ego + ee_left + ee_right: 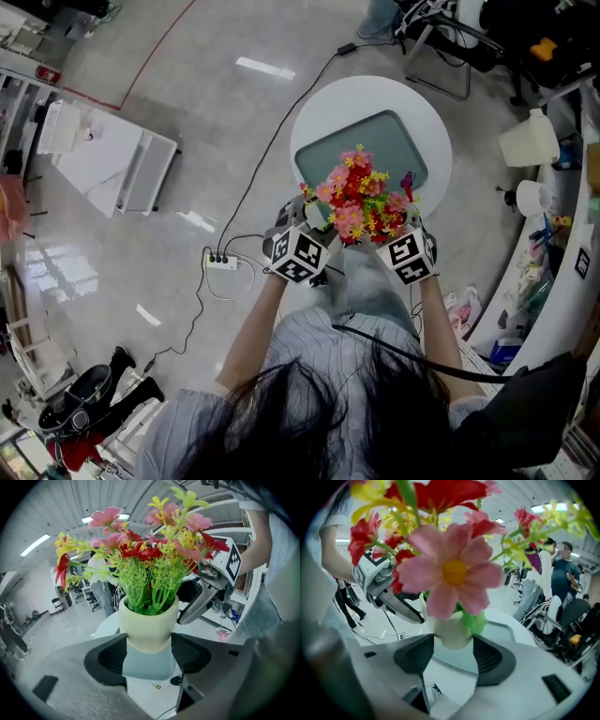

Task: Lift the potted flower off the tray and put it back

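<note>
L gripper (pixel 149 654) & R gripper (pixel 452 654) both clamp cream round pot of pink/red flowers (pixel 149 623), above grey-green tray (pixel 398 141) on round white table (pixel 328 108); glossy grey floor (pixel 187 94) w/ white power strip (pixel 223 263).

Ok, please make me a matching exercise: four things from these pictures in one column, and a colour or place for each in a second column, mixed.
1. pot
2. tray
3. table
4. power strip

A. round and white
B. on the floor, with cables plugged in
C. cream, held in the left claw
D. grey-green, lying on the table

Pairs: 1-C, 2-D, 3-A, 4-B.
</note>
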`<action>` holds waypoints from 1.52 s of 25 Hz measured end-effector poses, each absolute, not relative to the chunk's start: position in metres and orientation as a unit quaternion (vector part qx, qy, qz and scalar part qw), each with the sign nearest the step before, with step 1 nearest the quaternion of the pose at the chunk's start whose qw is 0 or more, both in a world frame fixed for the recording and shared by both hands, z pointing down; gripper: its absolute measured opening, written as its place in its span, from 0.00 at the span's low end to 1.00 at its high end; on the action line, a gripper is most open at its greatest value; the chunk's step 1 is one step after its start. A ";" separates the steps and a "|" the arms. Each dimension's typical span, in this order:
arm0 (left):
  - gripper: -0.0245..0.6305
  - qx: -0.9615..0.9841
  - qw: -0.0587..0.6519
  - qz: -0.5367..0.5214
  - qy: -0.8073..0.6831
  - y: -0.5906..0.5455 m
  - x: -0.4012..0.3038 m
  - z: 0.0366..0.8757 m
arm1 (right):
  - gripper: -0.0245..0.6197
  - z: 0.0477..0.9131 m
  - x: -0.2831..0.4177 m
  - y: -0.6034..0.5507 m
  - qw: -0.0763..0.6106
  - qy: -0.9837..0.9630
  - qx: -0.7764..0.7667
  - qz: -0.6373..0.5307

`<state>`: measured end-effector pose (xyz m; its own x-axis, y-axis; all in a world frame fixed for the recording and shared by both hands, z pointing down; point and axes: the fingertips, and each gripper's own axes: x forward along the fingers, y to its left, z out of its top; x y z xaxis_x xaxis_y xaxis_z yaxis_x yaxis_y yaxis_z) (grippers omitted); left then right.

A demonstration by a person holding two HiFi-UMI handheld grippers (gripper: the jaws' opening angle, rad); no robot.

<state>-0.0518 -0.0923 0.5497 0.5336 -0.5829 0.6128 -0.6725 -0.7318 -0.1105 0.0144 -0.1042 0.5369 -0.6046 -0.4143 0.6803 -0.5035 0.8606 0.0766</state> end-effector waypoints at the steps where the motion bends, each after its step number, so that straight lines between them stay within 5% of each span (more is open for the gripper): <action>1: 0.47 0.874 0.067 0.321 -0.357 -0.088 -0.051 0.548 | 0.45 0.535 0.015 -0.100 0.363 -0.892 0.261 0.061; 38: 0.49 0.904 0.008 0.300 -0.306 0.019 -0.024 0.509 | 0.45 0.505 0.038 0.024 0.317 -0.873 0.364 0.077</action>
